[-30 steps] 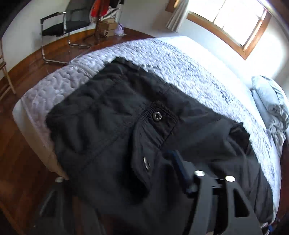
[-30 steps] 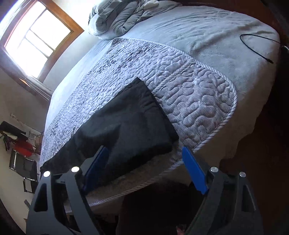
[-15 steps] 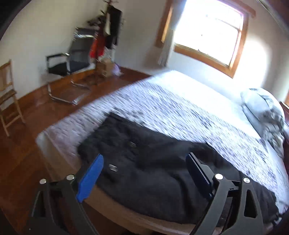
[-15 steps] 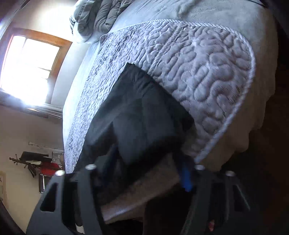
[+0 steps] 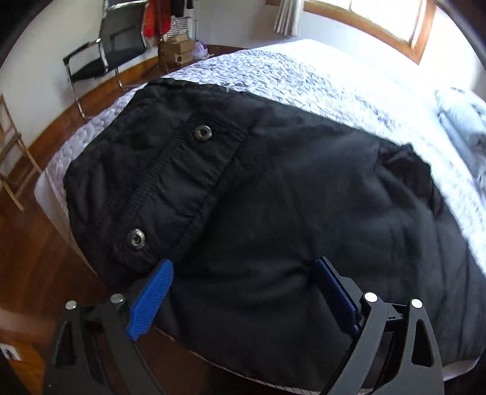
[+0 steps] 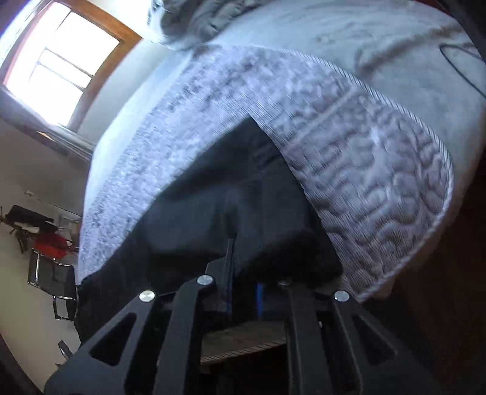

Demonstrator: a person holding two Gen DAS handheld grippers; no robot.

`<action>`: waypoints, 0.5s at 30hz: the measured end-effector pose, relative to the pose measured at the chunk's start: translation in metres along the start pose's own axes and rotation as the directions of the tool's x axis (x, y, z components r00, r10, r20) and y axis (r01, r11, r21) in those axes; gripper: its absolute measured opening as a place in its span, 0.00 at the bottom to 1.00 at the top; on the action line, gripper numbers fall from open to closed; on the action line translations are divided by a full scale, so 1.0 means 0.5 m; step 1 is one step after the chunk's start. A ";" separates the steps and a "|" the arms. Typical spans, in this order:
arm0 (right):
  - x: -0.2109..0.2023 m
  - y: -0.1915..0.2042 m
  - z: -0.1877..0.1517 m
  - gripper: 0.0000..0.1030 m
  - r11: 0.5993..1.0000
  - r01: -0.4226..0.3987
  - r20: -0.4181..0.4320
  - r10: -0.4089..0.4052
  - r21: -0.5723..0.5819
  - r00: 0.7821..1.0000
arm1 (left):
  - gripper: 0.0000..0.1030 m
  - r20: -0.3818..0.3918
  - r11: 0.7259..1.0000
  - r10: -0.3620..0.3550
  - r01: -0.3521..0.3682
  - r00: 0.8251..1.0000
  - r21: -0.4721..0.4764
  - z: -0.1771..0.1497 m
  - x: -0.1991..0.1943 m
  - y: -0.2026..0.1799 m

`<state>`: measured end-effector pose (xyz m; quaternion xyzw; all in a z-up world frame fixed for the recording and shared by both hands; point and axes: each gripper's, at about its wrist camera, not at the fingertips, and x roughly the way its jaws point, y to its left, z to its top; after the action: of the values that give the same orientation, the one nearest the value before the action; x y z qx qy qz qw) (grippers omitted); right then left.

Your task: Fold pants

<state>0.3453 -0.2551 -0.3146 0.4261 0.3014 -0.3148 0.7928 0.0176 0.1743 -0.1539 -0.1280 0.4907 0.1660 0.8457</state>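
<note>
I see black pants [image 5: 273, 197] lying flat across the foot of a bed. They rest on a quilted bedspread [image 5: 288, 76] with a bumpy pattern. Part of the pants hangs a little over the near edge of the bed.

My left gripper [image 5: 243, 291] is wide open. Its jaws sit low on the pants, one on each side of a puffy bit of cloth. One blue finger pad [image 5: 150, 299] is bright, and the other looks dark. I cannot tell if the pads touch the cloth. They do not squeeze it. Just above the bright pad I see a pocket flap [image 5: 182, 188] with two metal snaps [image 5: 202, 132] on it.

My right gripper [image 6: 243, 291] is pinched shut on the edge of the pants [image 6: 231, 197]. Its jaws have just been closing, and black cloth is bunched between them at the near edge of the bed. Only a thin strip of blue pad [image 6: 259, 299] shows there. The picture from this side is a bit blurry.

Far off I see a black chair [image 5: 112, 45] on a brown wood floor [image 5: 27, 258]. A window [image 6: 60, 60] lets in bright light. A gray blanket [image 6: 206, 18] is heaped at the far end of the bed.
</note>
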 end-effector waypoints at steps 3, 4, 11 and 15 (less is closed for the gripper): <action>-0.009 -0.014 -0.018 0.29 0.998 -0.055 0.023 0.055 0.024 0.998 | 0.92 0.000 0.999 0.023 -0.023 1.000 0.023 0.004 -0.007 -0.010; -0.024 -0.015 -0.024 0.42 0.997 -0.077 0.036 0.076 0.029 0.996 | 0.92 0.001 1.000 0.020 -0.020 1.000 0.020 0.006 -0.013 -0.009; -0.103 -0.065 -0.053 0.69 0.961 -0.223 0.095 0.210 0.164 0.973 | 0.96 0.137 0.986 -0.085 0.103 0.987 -0.130 0.009 -0.120 0.025; -0.096 -0.106 -0.083 0.72 0.903 -0.328 0.107 0.310 0.278 0.945 | 0.96 0.104 0.965 -0.139 0.158 0.985 -0.211 0.001 -0.134 0.042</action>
<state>0.2668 -0.2306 -0.3235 0.5723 0.1537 -0.2347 0.7706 -0.0215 0.1832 -0.0962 -0.2492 0.4206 0.1607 0.8574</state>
